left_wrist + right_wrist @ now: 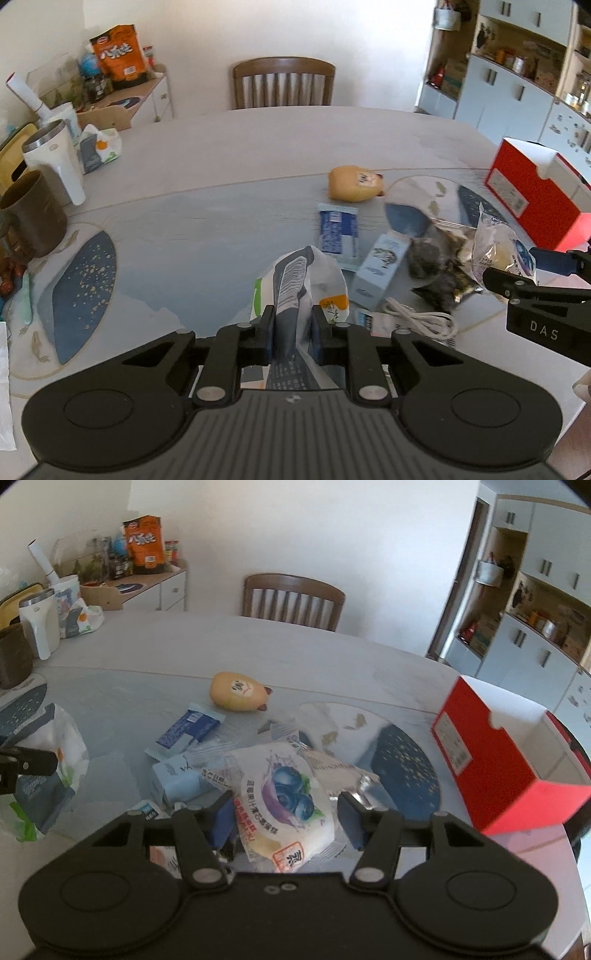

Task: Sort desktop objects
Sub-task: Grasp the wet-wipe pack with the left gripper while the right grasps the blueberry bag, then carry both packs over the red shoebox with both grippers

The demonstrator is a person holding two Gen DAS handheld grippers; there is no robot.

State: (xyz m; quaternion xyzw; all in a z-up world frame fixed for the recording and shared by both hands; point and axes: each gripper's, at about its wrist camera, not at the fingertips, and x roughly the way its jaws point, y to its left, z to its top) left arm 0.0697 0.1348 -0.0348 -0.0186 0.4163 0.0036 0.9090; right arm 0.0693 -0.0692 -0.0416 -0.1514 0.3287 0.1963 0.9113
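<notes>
Right gripper (286,814), jaws apart, straddles the white blueberry-printed snack packet (284,805), long axis running up-frame; red open cardboard box (491,760) lies right. Left gripper (293,328) is clamped on a white-and-grey plastic tissue pack (306,280) (held upright).

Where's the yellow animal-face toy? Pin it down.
The yellow animal-face toy lies on the table beyond the clutter, just behind the blue-and-white packet, toward the wooden chair; both views show it.

Wooden chair (283,83) behind table, orange snack bag (118,55) on side cabinet, brown mug (31,218), white tumbler (55,157)
</notes>
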